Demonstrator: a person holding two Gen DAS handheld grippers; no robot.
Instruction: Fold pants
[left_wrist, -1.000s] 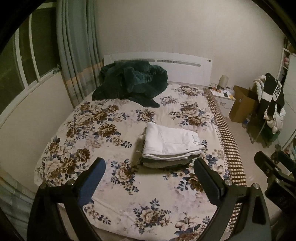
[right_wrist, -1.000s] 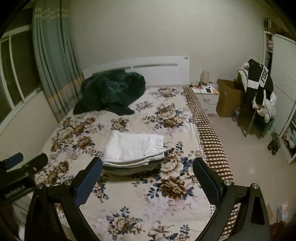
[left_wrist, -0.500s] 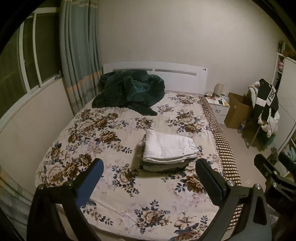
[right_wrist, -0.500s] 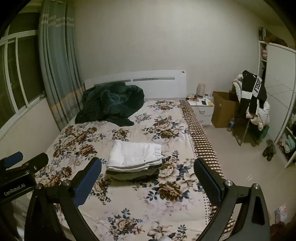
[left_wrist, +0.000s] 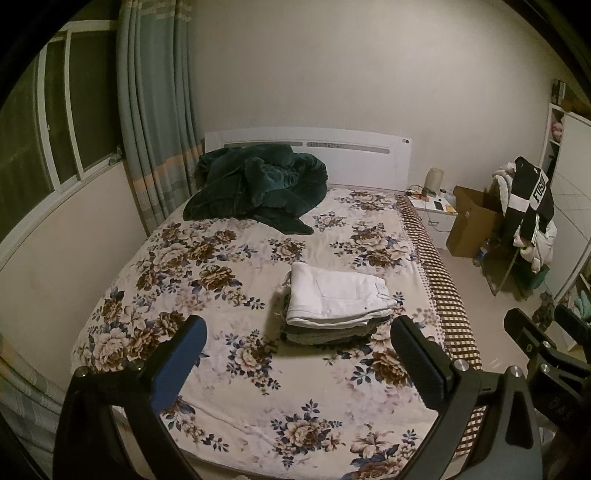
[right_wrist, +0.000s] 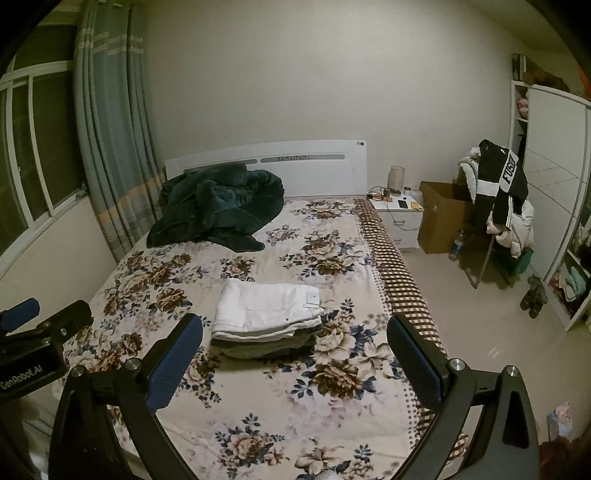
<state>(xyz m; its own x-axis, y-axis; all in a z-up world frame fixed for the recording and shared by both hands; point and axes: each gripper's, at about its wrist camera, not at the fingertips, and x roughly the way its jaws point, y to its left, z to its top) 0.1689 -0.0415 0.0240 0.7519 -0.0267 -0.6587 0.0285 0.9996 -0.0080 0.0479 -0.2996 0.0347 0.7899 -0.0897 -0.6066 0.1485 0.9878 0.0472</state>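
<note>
Folded white pants (left_wrist: 338, 297) lie on top of a stack of folded darker clothes (left_wrist: 332, 334) on the floral bed cover (left_wrist: 229, 295). The stack also shows in the right wrist view, white pants (right_wrist: 266, 306) uppermost. My left gripper (left_wrist: 297, 354) is open and empty, held back from the bed's foot, well short of the stack. My right gripper (right_wrist: 293, 354) is open and empty too, at a similar distance. Each gripper shows at the edge of the other's view.
A dark green blanket (left_wrist: 258, 184) is heaped by the white headboard (left_wrist: 306, 155). Curtains and a window are on the left. A nightstand (right_wrist: 400, 218), a cardboard box (right_wrist: 443, 214), a chair with clothes (right_wrist: 498, 199) and a wardrobe stand on the right.
Both grippers have drawn back and up from the bed. The stack looks smaller and more of the room shows. Both stay open.
</note>
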